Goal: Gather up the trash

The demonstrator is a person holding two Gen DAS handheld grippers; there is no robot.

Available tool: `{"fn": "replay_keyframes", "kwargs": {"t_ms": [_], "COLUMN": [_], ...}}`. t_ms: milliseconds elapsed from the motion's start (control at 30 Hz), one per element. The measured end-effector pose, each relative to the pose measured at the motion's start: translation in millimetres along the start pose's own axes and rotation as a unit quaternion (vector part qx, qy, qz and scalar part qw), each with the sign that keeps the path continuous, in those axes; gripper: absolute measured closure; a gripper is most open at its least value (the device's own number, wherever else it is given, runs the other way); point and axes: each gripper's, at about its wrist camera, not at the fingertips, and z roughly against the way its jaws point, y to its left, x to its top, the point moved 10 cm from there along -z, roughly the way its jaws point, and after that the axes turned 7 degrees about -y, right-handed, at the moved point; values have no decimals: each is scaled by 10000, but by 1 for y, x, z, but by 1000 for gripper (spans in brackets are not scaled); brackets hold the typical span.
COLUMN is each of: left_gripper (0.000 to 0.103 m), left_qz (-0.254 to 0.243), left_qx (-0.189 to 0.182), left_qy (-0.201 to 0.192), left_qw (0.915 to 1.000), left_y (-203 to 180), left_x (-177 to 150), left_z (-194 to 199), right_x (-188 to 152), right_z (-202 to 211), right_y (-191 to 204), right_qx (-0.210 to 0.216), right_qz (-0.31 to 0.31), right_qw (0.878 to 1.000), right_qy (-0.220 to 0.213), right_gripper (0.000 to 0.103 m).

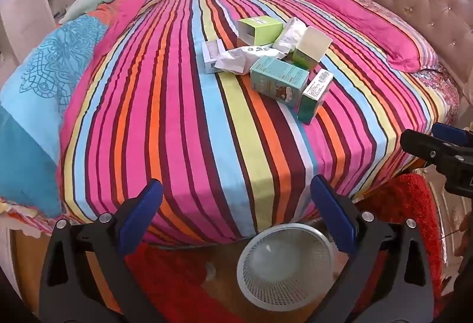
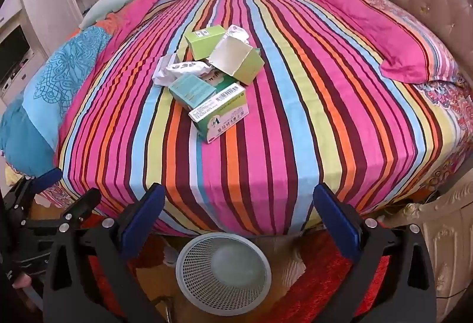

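The multicoloured striped cotton bedsheet (image 1: 183, 122) has pink, orange, blue, yellow-green and maroon stripes. The folded blue quilt (image 1: 44, 80) carries a darker mandala print. The round white mesh plastic wastebasket (image 2: 223, 274) is plain.

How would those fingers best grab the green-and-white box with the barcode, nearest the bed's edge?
Probably across the two long sides of the barcode box, coming from the bed's near edge. It leans on the teal box, its near end lying free and narrower than the right gripper's open fingers.
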Motion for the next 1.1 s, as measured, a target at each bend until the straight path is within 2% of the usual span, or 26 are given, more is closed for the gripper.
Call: {"fn": "replay_keyframes", "kwargs": {"t_ms": [133,233,1100], "left_gripper": [6,6,6], "left_qz": [125,140,218], "left_qx": [-101,-190,-314], "left_qy": [71,147,225], "left_qw": [9998,9996,9990], "left_y": [-1,1,-1], "left_x": [0,-3,-5], "left_z": [-2,-5,-2], "right_x": [2,6,3], "right_z": [1,5,3], "right_y": [-3,-2,-1], "right_qx": [-156,-239,-223], "right_qz": [51,87,180], "right_qw": [9998,9997,9996], "right_qy": [75,-23,20], "right_gripper": [7,6,7]}}
